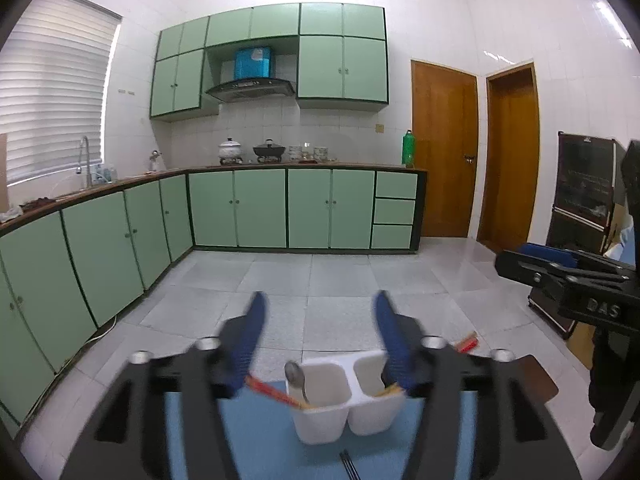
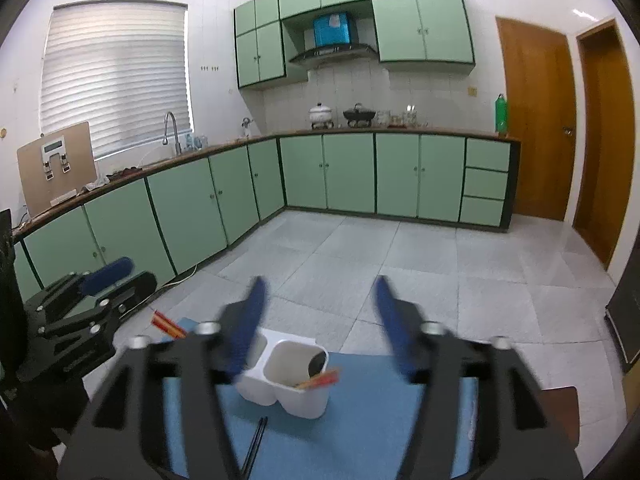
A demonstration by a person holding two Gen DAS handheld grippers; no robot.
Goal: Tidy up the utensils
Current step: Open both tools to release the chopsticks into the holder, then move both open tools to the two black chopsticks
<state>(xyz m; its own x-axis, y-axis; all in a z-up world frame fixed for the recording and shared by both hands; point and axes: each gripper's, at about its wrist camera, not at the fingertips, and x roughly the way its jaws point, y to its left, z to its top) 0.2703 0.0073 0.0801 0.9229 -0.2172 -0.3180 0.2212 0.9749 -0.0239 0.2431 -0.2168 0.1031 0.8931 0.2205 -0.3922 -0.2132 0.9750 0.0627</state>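
Observation:
A white two-cup utensil holder (image 1: pixel 320 420) (image 2: pixel 304 400) stands on a blue mat (image 1: pixel 260 440) (image 2: pixel 360 440). Its cups hold a metal spoon (image 1: pixel 295 374) and red-tipped chopsticks (image 1: pixel 272 392) (image 2: pixel 320 380). A black chopstick pair (image 1: pixel 349 464) (image 2: pixel 258 436) lies on the mat in front of the holder. My left gripper (image 1: pixel 320 312) is open and empty above the holder. My right gripper (image 2: pixel 320 296) is open and empty above it too. The right gripper also shows at the right edge of the left wrist view (image 1: pixel 560 276). The left gripper also shows at the left of the right wrist view (image 2: pixel 96 288).
The mat lies on a brown table (image 1: pixel 536 384). Green kitchen cabinets (image 2: pixel 200 200) run along the left and far walls. Two wooden doors (image 1: pixel 444 152) are at the right. A dark cabinet (image 1: pixel 584 200) stands at the far right. Grey tiled floor (image 2: pixel 400 272) lies beyond the table.

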